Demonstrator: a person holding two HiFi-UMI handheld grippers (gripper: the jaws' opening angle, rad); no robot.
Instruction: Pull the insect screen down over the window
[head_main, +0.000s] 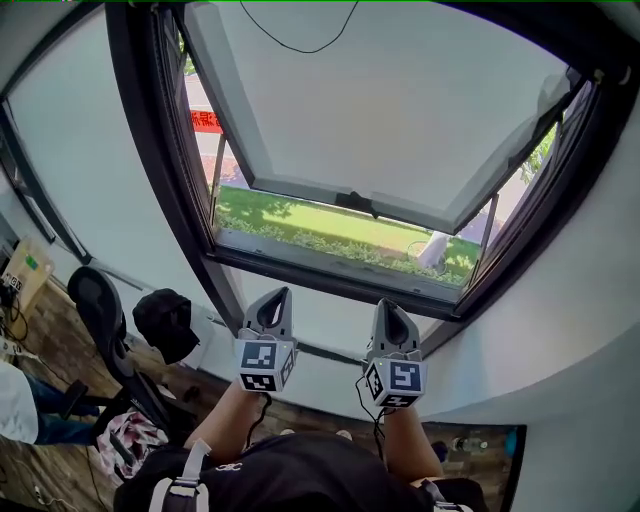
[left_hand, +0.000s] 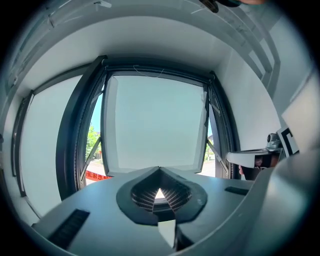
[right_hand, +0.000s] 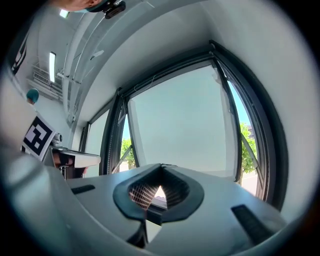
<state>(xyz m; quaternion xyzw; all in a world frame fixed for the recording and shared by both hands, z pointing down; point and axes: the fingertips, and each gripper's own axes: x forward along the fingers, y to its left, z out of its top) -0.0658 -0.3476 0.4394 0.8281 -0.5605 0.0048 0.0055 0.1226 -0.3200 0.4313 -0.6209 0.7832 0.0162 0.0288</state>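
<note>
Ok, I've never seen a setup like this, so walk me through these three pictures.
No robot here: a person holds a two-fingered claw in each hand. The head view comes from a camera on the person's head, looking down at the left claw and right claw. The other two come from cameras riding on each claw, looking along its jaws. Both claws are shut and hold nothing. Ahead is a window, its sash swung outward, with grass beyond. No screen shows across the opening.

Matt metal window frame (head_main: 170, 170); smooth grey plastic left gripper (head_main: 282, 294), right gripper (head_main: 385, 304) — wooden floor (head_main: 50, 340)
</note>
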